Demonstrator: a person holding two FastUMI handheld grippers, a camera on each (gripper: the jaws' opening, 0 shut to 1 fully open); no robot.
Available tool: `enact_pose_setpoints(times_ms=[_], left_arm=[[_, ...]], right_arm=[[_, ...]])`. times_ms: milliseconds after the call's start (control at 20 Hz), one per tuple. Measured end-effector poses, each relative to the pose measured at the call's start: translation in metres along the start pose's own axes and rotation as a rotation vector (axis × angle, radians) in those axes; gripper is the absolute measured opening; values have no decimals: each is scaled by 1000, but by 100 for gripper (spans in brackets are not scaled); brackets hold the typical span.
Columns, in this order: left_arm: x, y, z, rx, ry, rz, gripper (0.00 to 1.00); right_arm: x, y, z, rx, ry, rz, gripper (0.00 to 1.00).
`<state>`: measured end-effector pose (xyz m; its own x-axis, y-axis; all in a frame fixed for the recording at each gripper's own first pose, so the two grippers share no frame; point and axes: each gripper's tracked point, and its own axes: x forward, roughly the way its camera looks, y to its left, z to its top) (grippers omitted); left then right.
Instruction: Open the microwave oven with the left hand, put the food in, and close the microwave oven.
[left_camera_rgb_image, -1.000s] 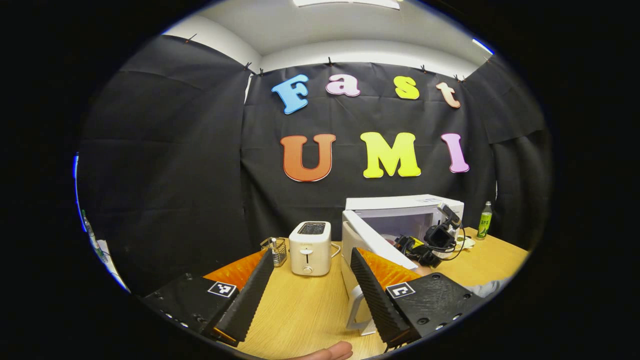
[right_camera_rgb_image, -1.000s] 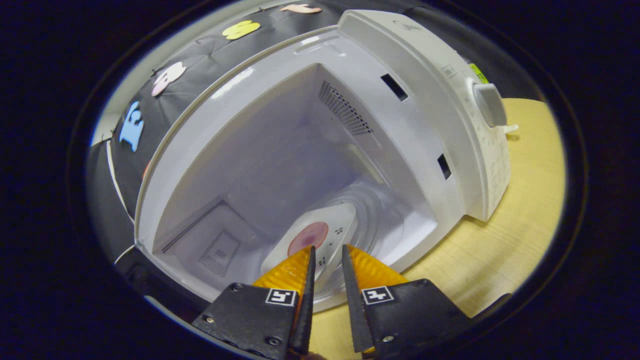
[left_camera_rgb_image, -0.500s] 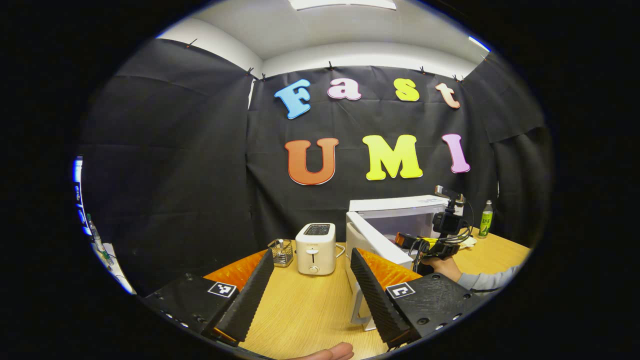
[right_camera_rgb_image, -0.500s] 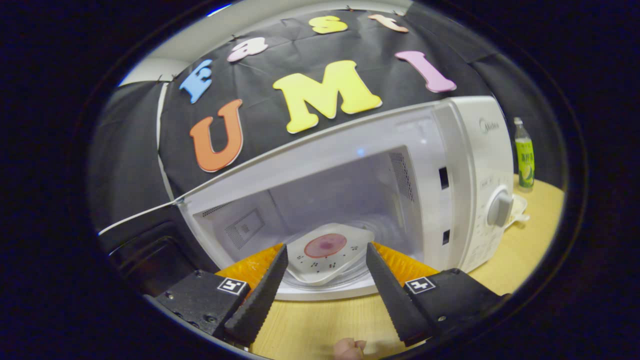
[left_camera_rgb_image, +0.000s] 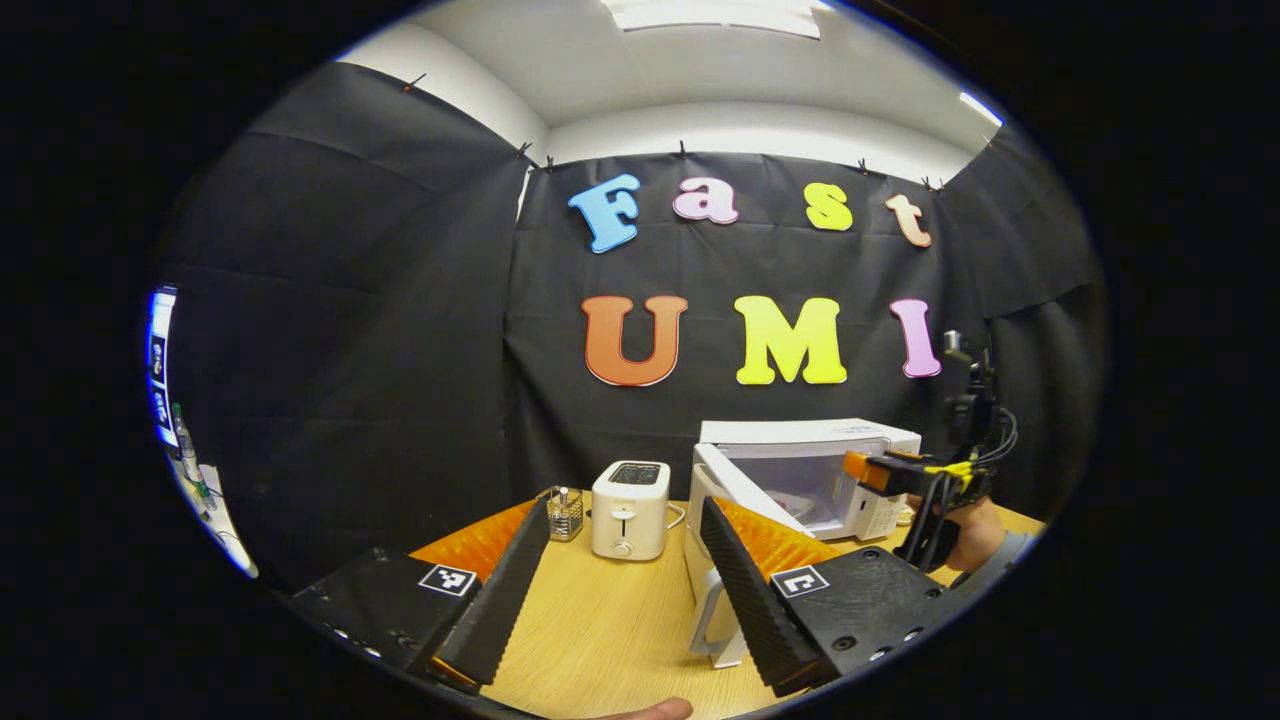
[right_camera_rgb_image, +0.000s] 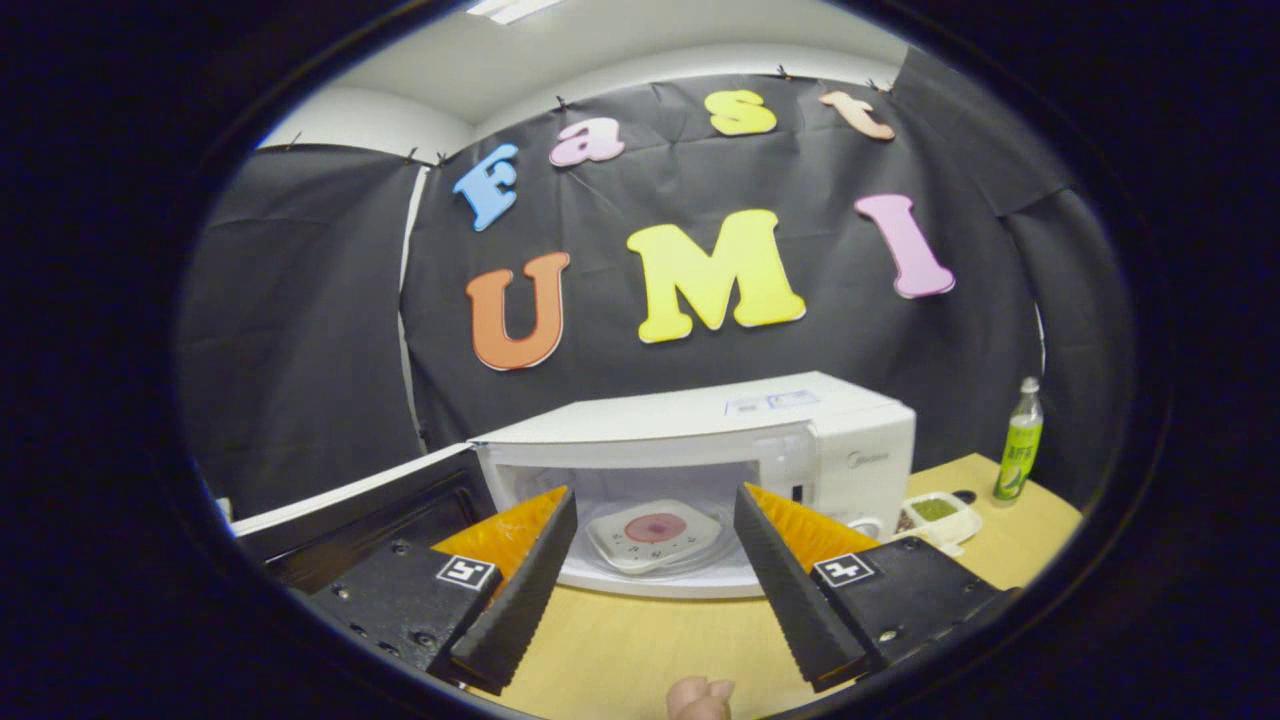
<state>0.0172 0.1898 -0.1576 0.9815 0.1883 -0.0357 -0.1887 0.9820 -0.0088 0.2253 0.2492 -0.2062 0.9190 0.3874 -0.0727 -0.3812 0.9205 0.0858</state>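
One food tray (right_camera_rgb_image: 655, 530) inside one open microwave (right_camera_rgb_image: 700, 440).

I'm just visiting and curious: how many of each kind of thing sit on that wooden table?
Microwave oven: 1
Toaster: 1
Wire basket: 1
Green bottle: 1
Food trays: 2, one inside the oven, one beside it
Total: 6

The microwave (right_camera_rgb_image: 700, 430) mouth stands unblocked, with bare table (right_camera_rgb_image: 640, 650) in front of it. Its open door (left_camera_rgb_image: 735, 500) juts out on the left, with the toaster (left_camera_rgb_image: 628, 508) just beyond it, seemingly apart.
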Motion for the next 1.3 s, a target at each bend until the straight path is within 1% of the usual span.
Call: enact_pose_setpoints(times_ms=[50, 100, 150, 200, 250, 300, 350, 400, 450, 500, 550, 600, 650, 700, 750, 800, 850, 900, 950, 1100, 1150, 1200, 1250, 1300], left_arm=[[0, 2, -3, 12, 2, 3, 89], [1, 4, -4, 20, 1, 13, 73], [1, 3, -5, 30, 1, 10, 83], [1, 1, -5, 38, -2, 6, 76], [3, 4, -4, 37, -16, 16, 58], [4, 5, -1, 26, -41, 21, 47], [5, 1, 2, 13, -68, 5, 53], [7, -4, -1, 6, -78, -10, 53], [11, -4, -10, 12, -66, -17, 53], [15, -2, -18, 27, -49, -13, 61], [21, 0, -24, 39, -42, -10, 46], [24, -1, -26, 38, -38, -14, 19], [25, -3, -34, 37, -25, -27, 10], [26, -8, -43, 34, -2, -56, 13], [15, -9, -43, 39, 8, -70, 14], [26, -11, -54, 28, 30, -65, 7], [30, -12, -66, 24, 54, -87, 1], [34, -10, -70, 25, 60, -79, 0], [40, -13, -78, 20, 80, -90, 0], [54, -14, -96, 3, 108, -94, 0], [57, -17, -101, -2, 119, -109, 0], [57, -23, -104, -12, 122, -136, 0], [55, -34, -105, -26, 120, -171, 0], [55, -38, -102, -21, 105, -177, 0]], right_arm=[[-19, -6, 10, -12, -21, -4, 91], [-36, -12, 18, -14, -36, -6, 91], [-55, -20, 24, -19, -44, -17, 100], [-71, -27, 31, -35, -44, -35, 91], [-89, -36, 40, -57, -48, -55, 90], [-109, -45, 52, -68, -69, -71, 100], [-130, -50, 63, -75, -88, -81, 91], [-147, -55, 72, -71, -99, -91, 100], [-162, -59, 78, -65, -107, -92, 91], [-178, -64, 82, -54, -109, -94, 91], [-194, -70, 86, -49, -116, -96, 91], [-206, -77, 88, -48, -119, -108, 91], [-216, -85, 88, -56, -114, -123, 100], [-224, -92, 87, -63, -108, -135, 90], [-231, -96, 85, -65, -95, -146, 100], [-238, -99, 83, -59, -82, -147, 100], [-245, -100, 82, -48, -67, -145, 100], [-251, -99, 83, -38, -55, -141, 100], [-255, -101, 84, -32, -47, -138, 100], [-270, -100, 94, -42, -58, -133, 100], [-276, -99, 93, -50, -61, -131, 91], [-281, -98, 96, -57, -63, -130, 100], [-285, -97, 97, -61, -66, -126, 100], [-288, -96, 101, -65, -72, -124, 100]])
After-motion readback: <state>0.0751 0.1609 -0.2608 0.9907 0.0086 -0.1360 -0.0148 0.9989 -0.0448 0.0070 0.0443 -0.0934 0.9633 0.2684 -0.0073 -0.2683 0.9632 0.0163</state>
